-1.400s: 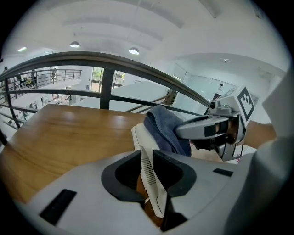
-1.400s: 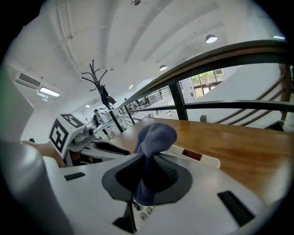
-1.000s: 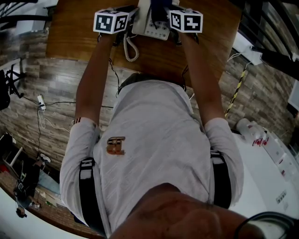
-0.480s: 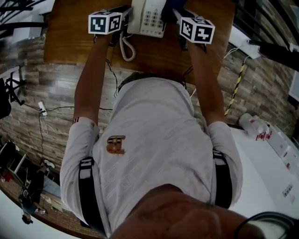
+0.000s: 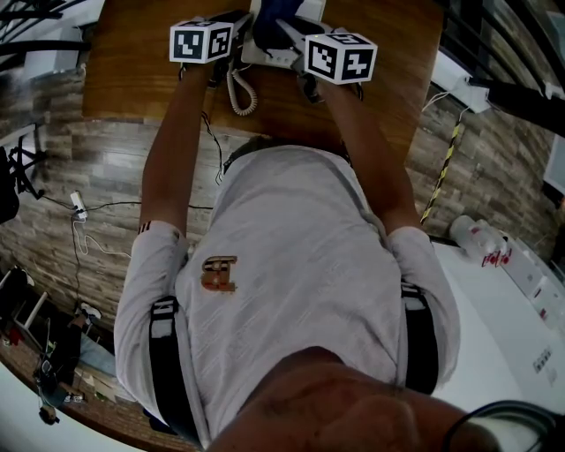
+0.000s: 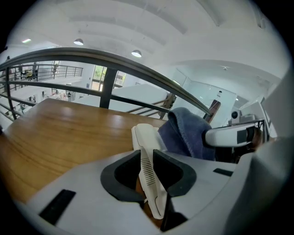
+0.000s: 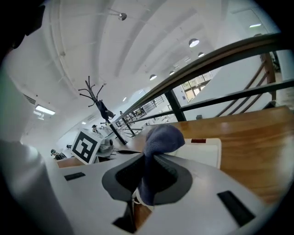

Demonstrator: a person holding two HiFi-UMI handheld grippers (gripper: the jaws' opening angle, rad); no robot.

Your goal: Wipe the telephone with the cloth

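The white telephone (image 5: 267,56) sits at the far edge of the wooden table (image 5: 141,62), its coiled cord (image 5: 240,93) hanging toward me. My left gripper (image 6: 147,161) is shut on the white handset (image 6: 148,176), which it holds on edge beside the telephone's base. My right gripper (image 7: 148,169) is shut on the blue cloth (image 7: 161,140), which bulges out over the telephone base (image 7: 206,151). In the head view the cloth (image 5: 272,19) covers the keypad, between the left gripper (image 5: 228,40) and the right gripper (image 5: 300,44).
A dark metal railing (image 6: 105,69) runs just behind the table's far edge. To the right stands a white counter (image 5: 508,309) with a bottle (image 5: 472,237). Cables (image 5: 84,216) lie on the plank floor at the left. A yellow-black striped pole (image 5: 446,168) leans by the table's right side.
My right gripper has swung left with the cloth over the telephone, so the keypad seen half a second ago is now covered. The left gripper has stayed put.
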